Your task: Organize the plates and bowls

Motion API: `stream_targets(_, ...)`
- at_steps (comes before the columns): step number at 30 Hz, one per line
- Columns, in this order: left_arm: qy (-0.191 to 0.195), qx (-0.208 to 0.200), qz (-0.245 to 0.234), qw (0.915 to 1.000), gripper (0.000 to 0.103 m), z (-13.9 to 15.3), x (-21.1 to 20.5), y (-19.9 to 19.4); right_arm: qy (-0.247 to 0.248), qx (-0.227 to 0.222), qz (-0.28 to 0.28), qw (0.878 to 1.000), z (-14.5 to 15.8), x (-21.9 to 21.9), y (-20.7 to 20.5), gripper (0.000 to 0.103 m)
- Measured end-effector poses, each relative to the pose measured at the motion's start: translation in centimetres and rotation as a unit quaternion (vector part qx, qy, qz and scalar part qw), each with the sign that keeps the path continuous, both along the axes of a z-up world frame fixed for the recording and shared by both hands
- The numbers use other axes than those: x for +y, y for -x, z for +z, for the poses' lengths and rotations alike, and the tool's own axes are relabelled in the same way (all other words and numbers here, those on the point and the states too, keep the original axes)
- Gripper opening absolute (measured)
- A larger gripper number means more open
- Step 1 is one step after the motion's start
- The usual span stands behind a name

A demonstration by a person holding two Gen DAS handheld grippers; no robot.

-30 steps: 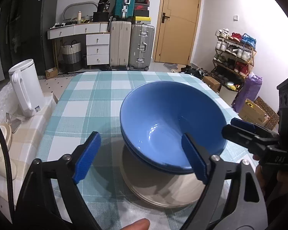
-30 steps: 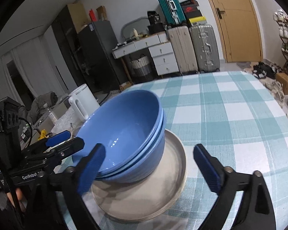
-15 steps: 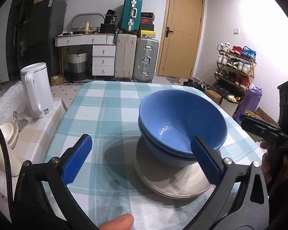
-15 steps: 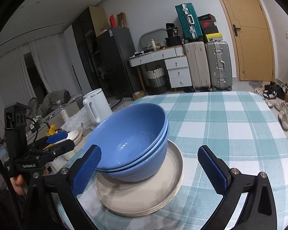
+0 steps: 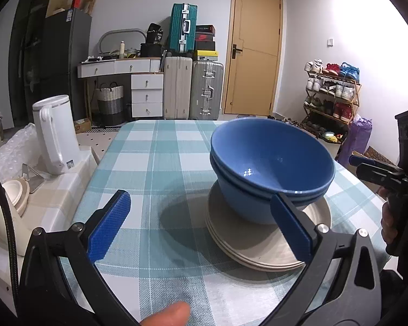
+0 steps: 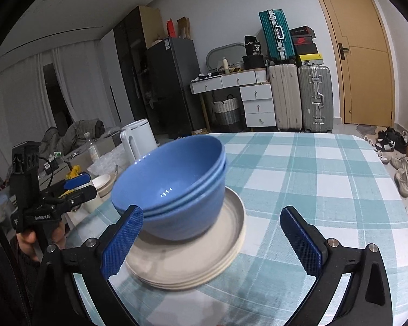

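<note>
Nested blue bowls (image 5: 272,163) (image 6: 174,187) stand on a stack of beige plates (image 5: 258,241) (image 6: 193,260) on the checked tablecloth (image 5: 160,168) (image 6: 312,179). My left gripper (image 5: 201,226) is open, its blue pads wide apart and nothing between them; the stack lies ahead and to its right, the right pad overlapping the bowls' near edge in the picture. My right gripper (image 6: 213,240) is open too, with the plates' right rim in the gap and the bowls behind its left pad. Each gripper shows at the edge of the other's view, held by a hand.
A white kettle (image 5: 55,133) (image 6: 137,138) and a beige lidded pot (image 5: 12,198) stand on a side counter left of the table. Suitcases (image 5: 193,87), a white desk (image 5: 130,81), a door (image 5: 254,51) and a shoe rack (image 5: 331,92) line the far room.
Both grippers have drawn back from the bowls, which now look smaller and farther. The left gripper's pads have spread wider, and the bowls sit further right in its view.
</note>
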State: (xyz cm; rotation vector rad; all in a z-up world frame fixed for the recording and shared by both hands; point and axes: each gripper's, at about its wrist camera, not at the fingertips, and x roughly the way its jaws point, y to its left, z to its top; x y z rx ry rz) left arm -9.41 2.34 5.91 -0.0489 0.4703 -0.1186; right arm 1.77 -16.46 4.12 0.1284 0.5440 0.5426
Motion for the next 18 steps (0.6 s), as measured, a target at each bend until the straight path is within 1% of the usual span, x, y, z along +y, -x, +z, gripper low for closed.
stream_targets(5, -0.006, 0.001, -0.005, 1.0, 0.103, -1.5, -0.1, -1.1, 0.01, -0.009, 0.008, 1.0, -1.2, -0.6, 0.4, 0.103)
stream_targets(10, -0.012, -0.009, -0.005, 0.9999, 0.103, -2.3, -0.4, -1.7, 0.021, -0.021, 0.018, 0.999, -2.1, -0.6, 0.6, 0.103)
stream_targets(15, 0.005, -0.013, -0.011, 0.9998, 0.103, -2.9, 0.0, -2.2, 0.024, -0.028, 0.029, 0.999, -2.7, -0.4, 0.9, 0.103)
stream_targets(18, 0.012, -0.016, -0.017, 0.9997, 0.103, -3.0, 0.2, -2.4, 0.022, -0.036, 0.033, 0.999, -2.6, -0.5, 1.3, 0.103)
